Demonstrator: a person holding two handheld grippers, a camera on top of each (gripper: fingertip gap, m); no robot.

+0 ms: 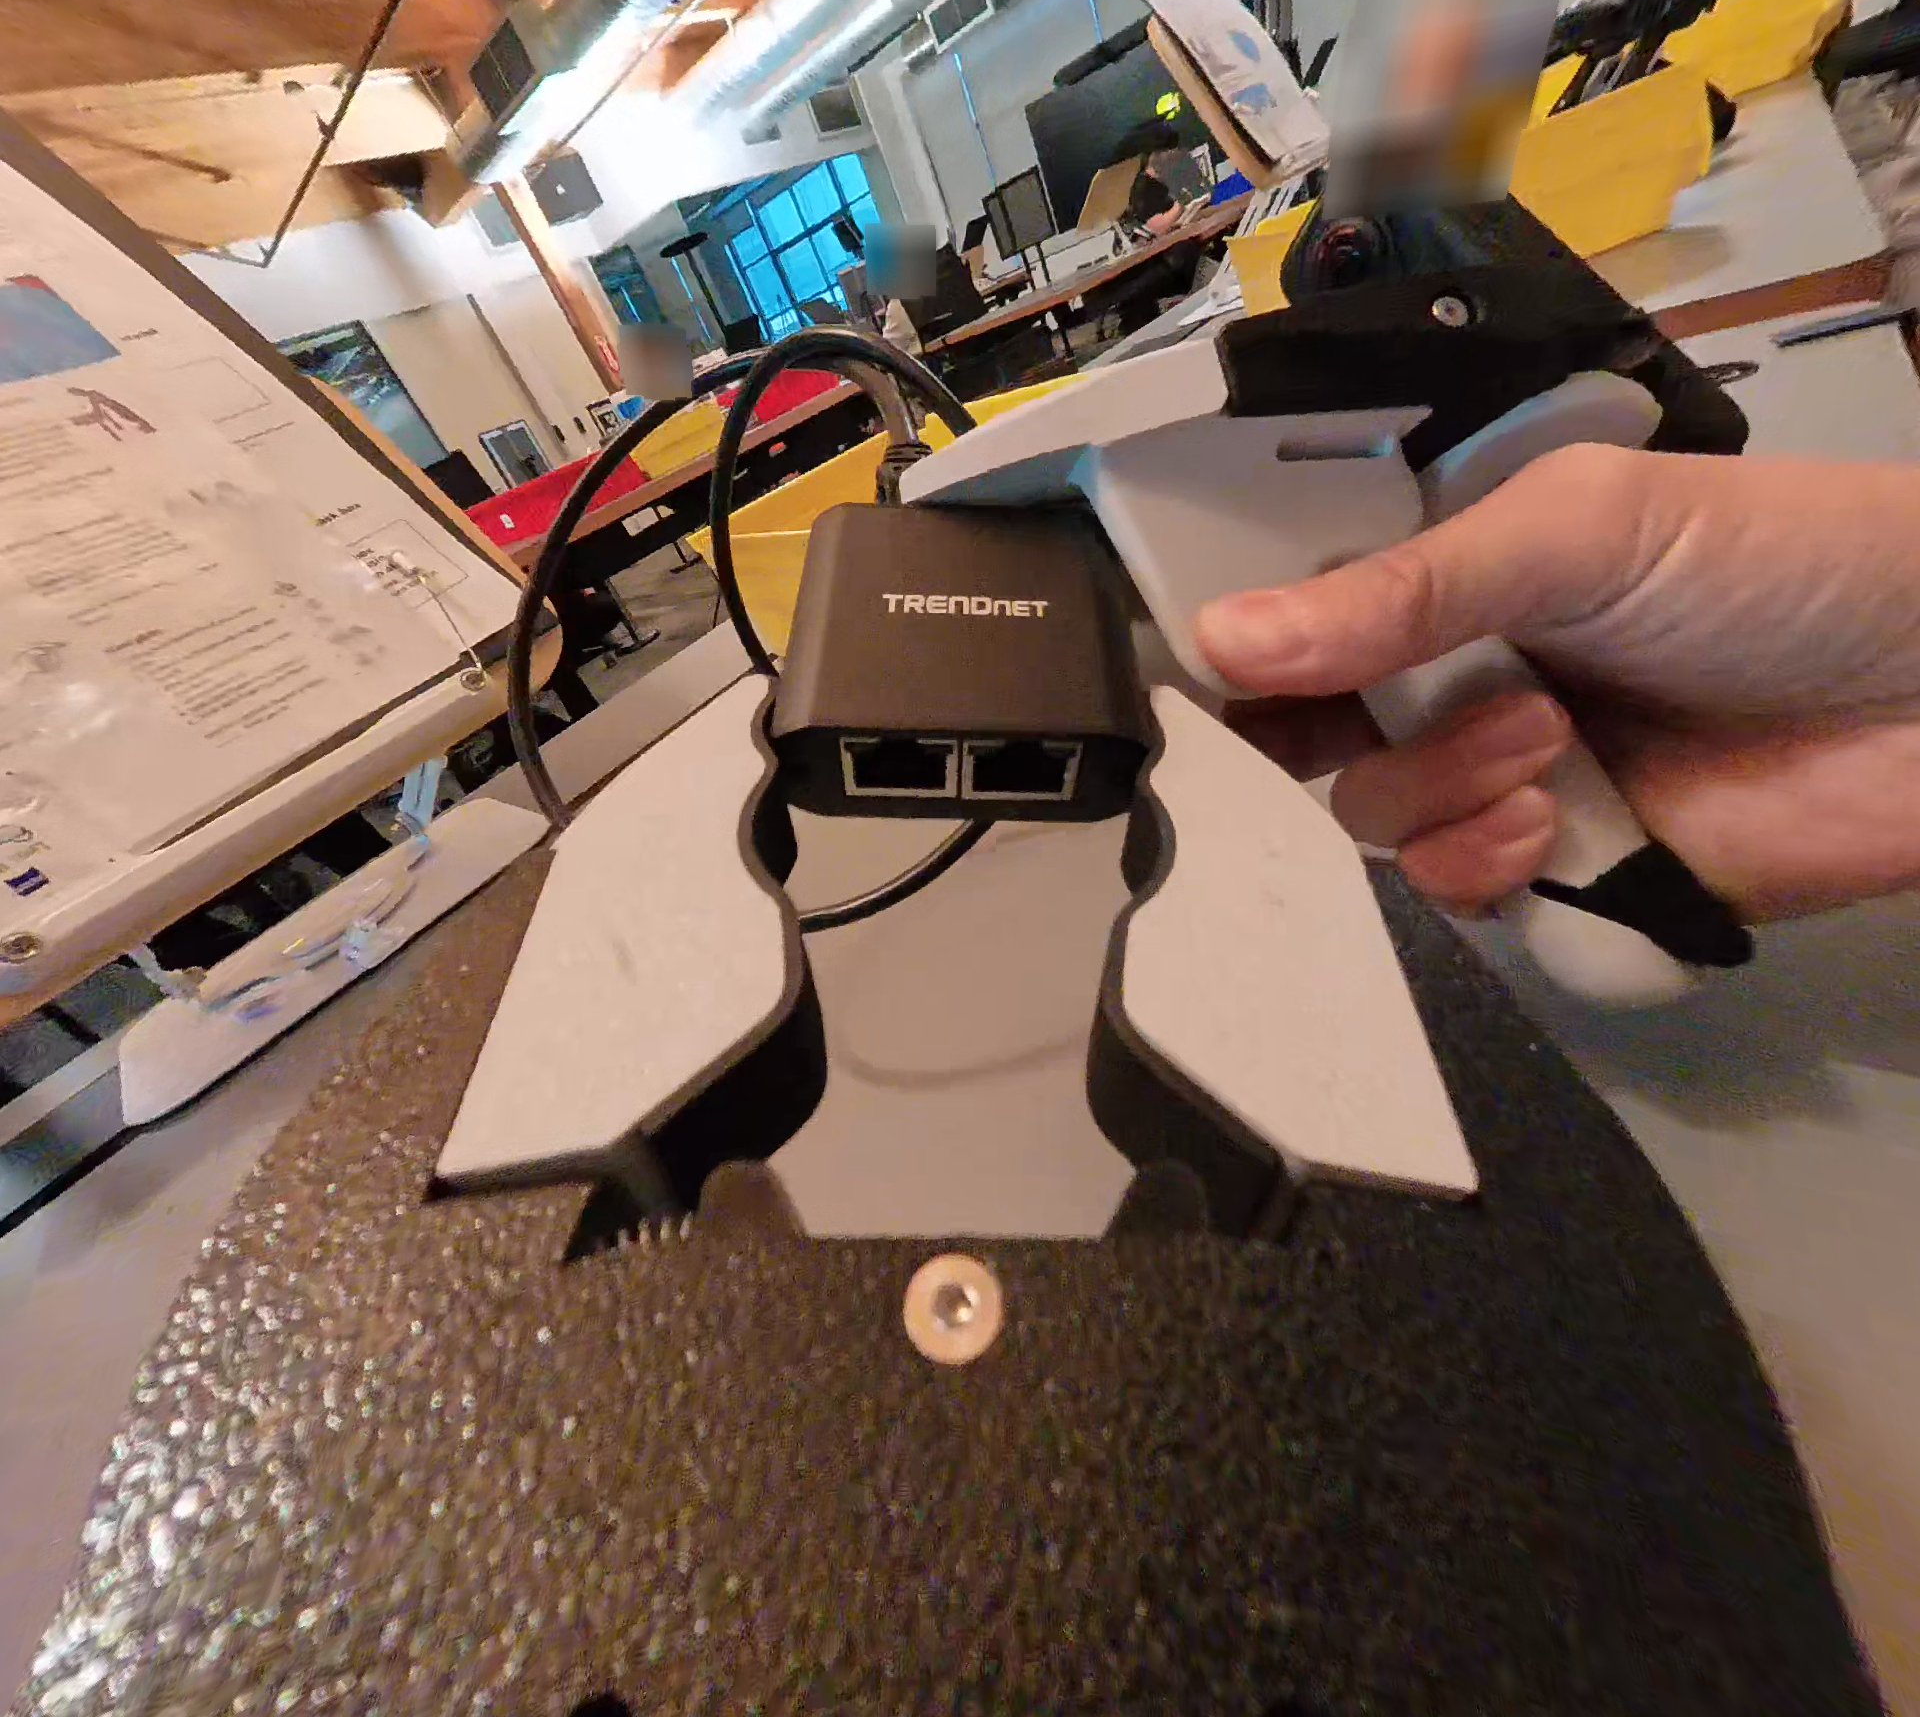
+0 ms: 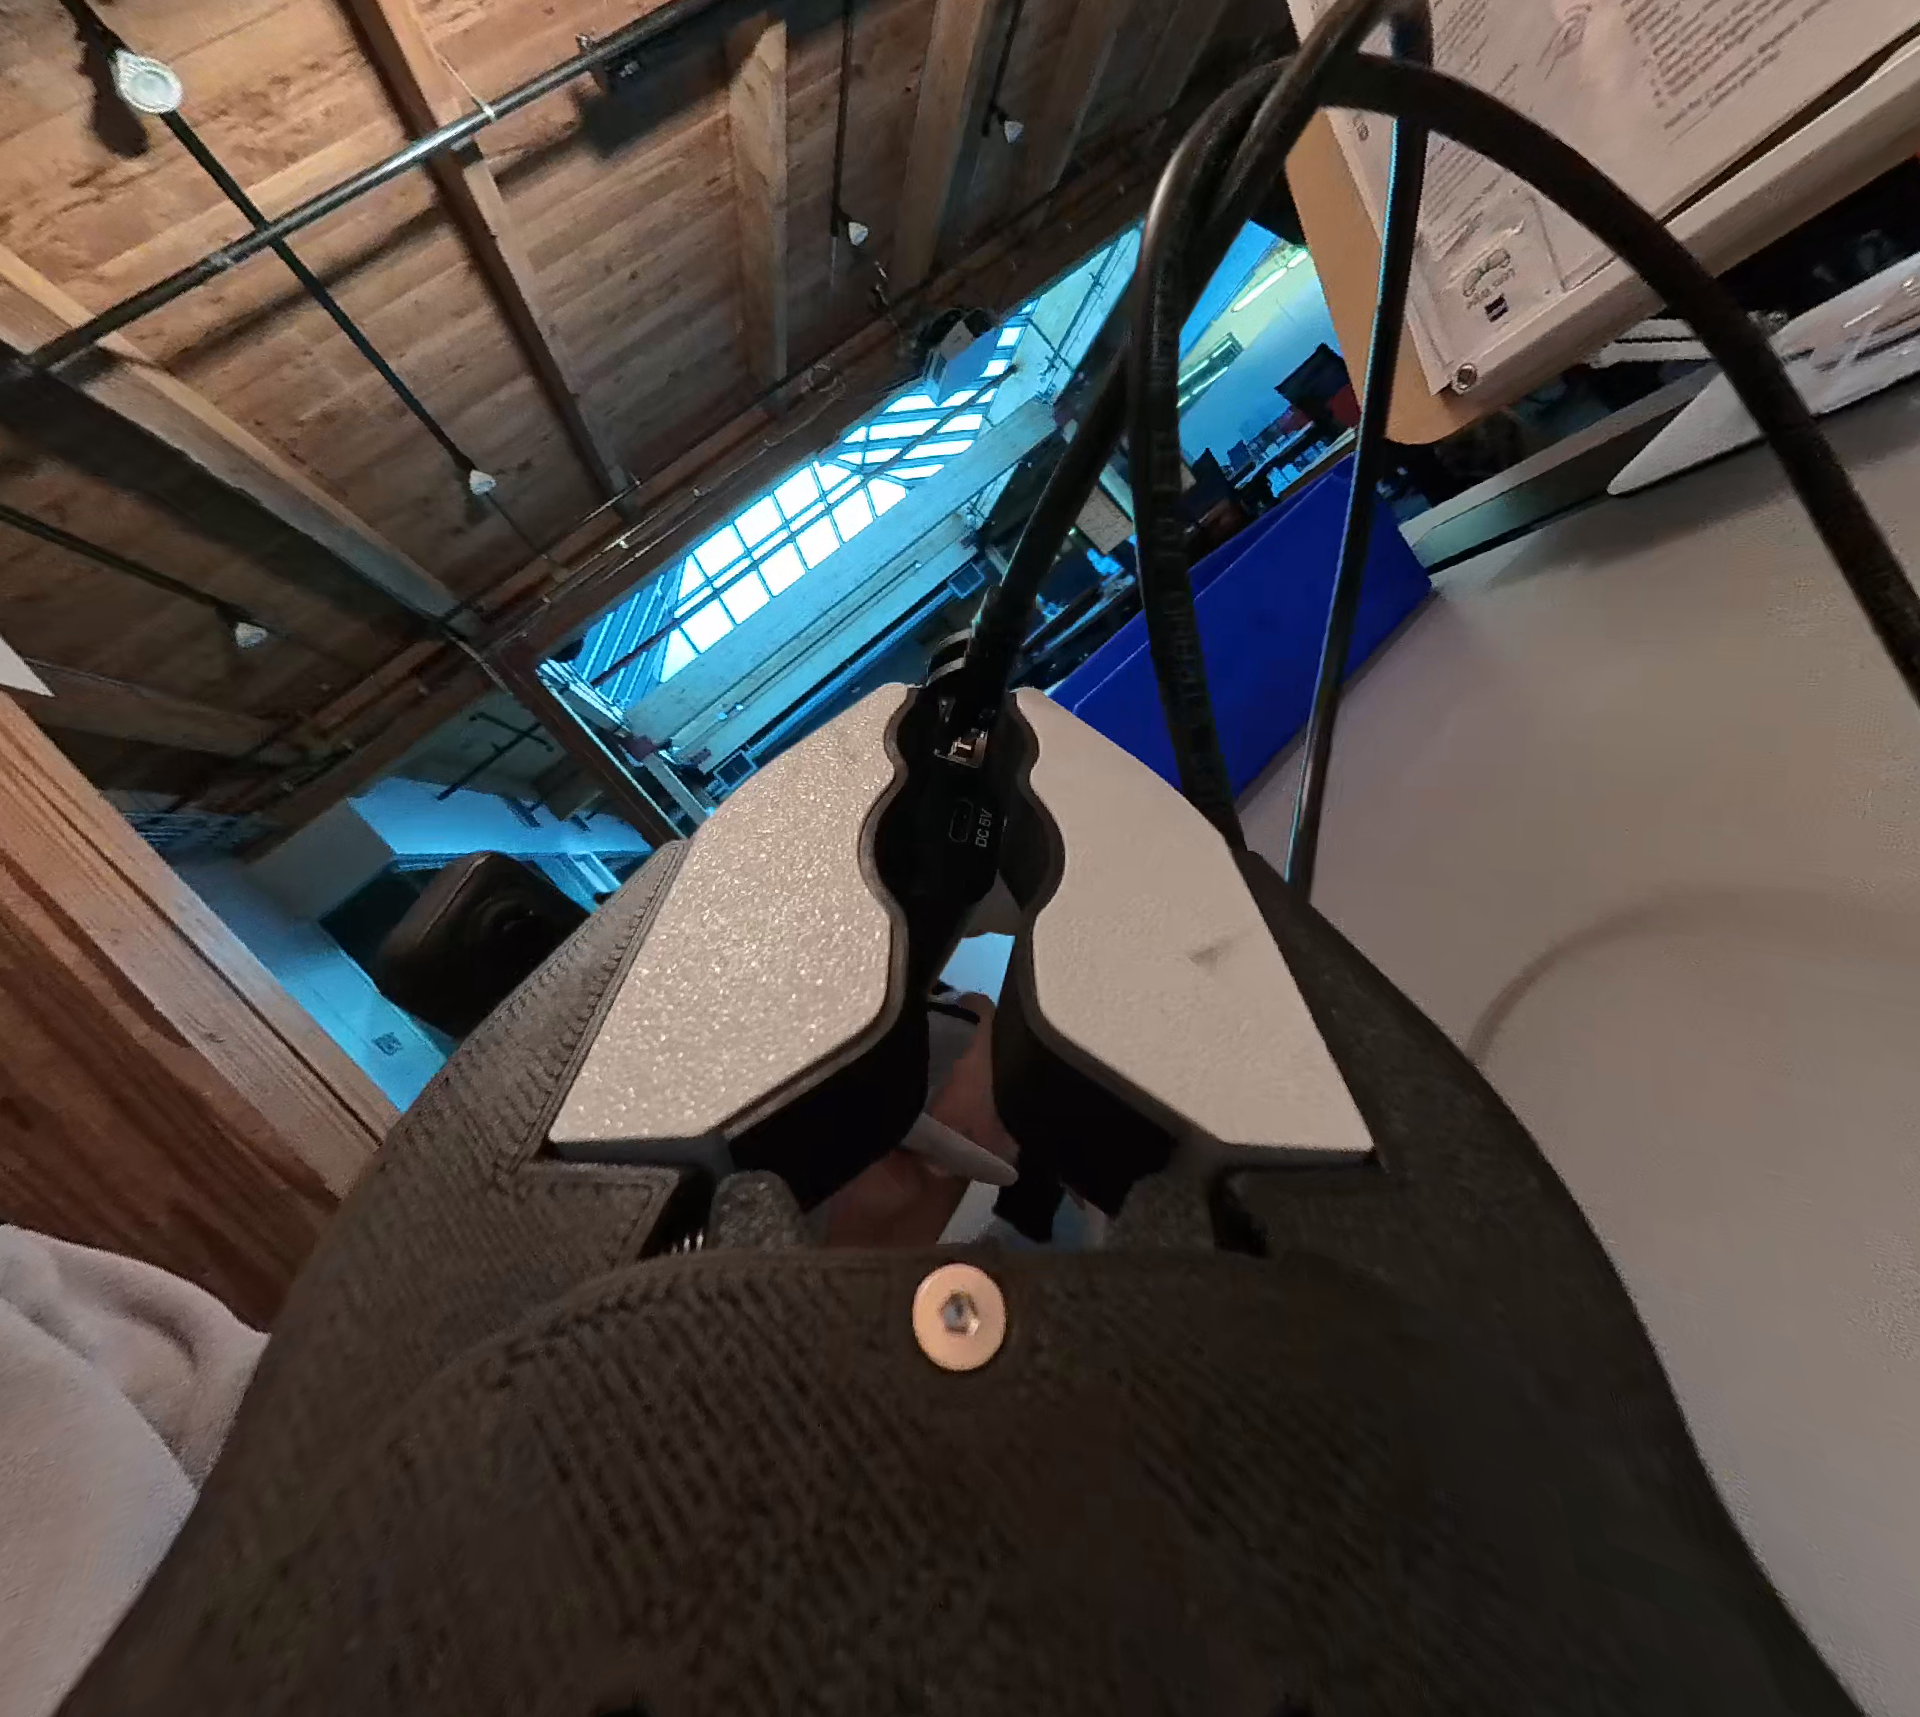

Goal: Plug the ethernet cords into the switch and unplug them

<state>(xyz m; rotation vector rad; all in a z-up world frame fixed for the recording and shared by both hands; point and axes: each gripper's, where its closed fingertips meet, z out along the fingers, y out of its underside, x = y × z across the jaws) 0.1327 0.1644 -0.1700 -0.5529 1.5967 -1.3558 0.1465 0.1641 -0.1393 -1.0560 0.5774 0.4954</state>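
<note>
A small black switch (image 1: 956,649) is held off the table between my left gripper's (image 1: 961,732) grey fingers (image 1: 665,940), which are shut on its two sides. Its two front ports face the camera, both empty. A black ethernet cord (image 1: 727,462) loops up from its rear. My right gripper (image 1: 914,478), held by a hand (image 1: 1579,628), reaches in from the right behind the switch. In the right wrist view its tips (image 2: 964,711) are shut on the cord's plug (image 2: 966,742) at the switch's rear face (image 2: 961,836). The cords (image 2: 1164,420) arch overhead.
A printed sheet on a tilted stand (image 1: 208,524) is close on the left and shows in the right wrist view (image 2: 1662,5). The grey table (image 2: 1610,836) lies below. A blue bin (image 2: 1268,628), yellow bins (image 1: 1610,150) and red bins (image 1: 561,493) stand farther off. My left and right fingertips are right by each other.
</note>
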